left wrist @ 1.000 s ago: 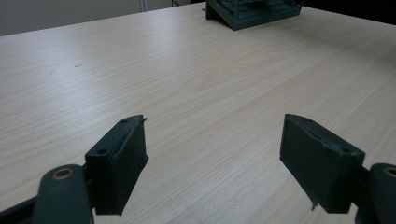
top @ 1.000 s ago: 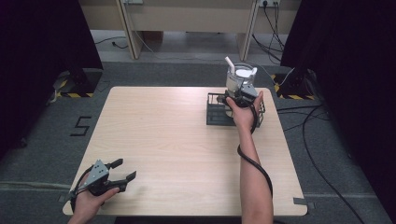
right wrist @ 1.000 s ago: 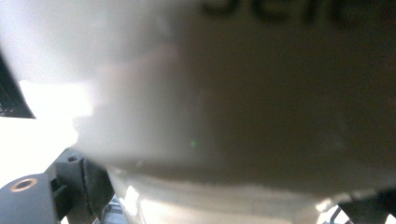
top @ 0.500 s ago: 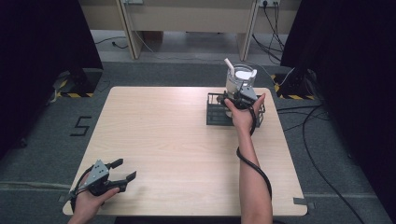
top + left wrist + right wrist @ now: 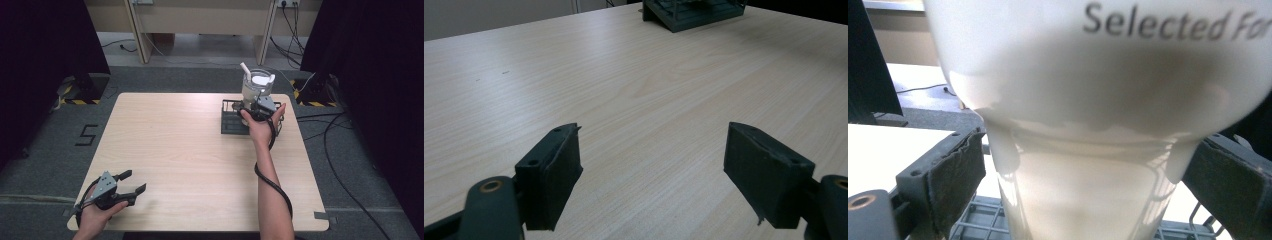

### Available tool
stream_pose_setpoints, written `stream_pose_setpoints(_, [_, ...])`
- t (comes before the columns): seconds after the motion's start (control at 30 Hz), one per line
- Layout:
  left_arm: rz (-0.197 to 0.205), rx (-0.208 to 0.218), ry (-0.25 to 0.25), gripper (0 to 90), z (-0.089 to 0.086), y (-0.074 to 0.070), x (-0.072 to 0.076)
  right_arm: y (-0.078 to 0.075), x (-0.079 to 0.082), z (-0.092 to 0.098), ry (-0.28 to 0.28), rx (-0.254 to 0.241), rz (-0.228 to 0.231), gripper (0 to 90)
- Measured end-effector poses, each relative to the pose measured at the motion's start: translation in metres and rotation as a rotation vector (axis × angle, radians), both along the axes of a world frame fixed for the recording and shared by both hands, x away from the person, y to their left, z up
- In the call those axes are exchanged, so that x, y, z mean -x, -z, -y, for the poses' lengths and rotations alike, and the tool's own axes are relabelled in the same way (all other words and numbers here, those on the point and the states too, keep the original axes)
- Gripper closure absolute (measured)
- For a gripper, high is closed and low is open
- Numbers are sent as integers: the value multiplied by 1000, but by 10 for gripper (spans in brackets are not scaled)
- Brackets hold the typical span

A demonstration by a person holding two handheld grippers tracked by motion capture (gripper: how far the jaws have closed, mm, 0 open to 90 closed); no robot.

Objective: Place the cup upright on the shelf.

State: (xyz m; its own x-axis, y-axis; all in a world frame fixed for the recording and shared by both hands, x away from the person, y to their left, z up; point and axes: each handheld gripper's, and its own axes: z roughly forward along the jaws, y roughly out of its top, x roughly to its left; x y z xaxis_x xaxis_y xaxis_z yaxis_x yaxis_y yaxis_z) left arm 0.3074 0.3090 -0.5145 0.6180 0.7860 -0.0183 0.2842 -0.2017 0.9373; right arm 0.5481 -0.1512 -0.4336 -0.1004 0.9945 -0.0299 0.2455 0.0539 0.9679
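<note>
The right gripper (image 5: 256,106) has its jaws around the narrow base of the clear cup (image 5: 1098,130) above the black wire rack (image 5: 235,122), though a firm grip cannot be told, so the top-heavy cup may tip or slip, while the left gripper (image 5: 131,182) rests wide open and empty.

a lab-like recording space: bare wooden desk (image 5: 200,150), black curtains (image 5: 45,50), grey carpet (image 5: 45,150), floor cables (image 5: 345,150), hazard tape (image 5: 75,101).

I see my left gripper (image 5: 654,175) gaping wide over bare wooden table (image 5: 634,85) — dark wire rack (image 5: 691,12) far off.
</note>
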Motion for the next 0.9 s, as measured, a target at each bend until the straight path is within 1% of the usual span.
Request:
stream_pose_setpoints(0.33, [4, 1, 0, 220, 0, -1, 0, -4, 12, 2, -7, -12, -6, 62])
stream_pose_setpoints(0.5, [4, 0, -1, 220, 0, -1, 1, -7, 21, 4, -9, -23, 0, 63])
stream_pose_setpoints(0.9, [5, -3, -5, 219, 0, -1, 1, -7, 35, 8, -27, -37, -16, 77])
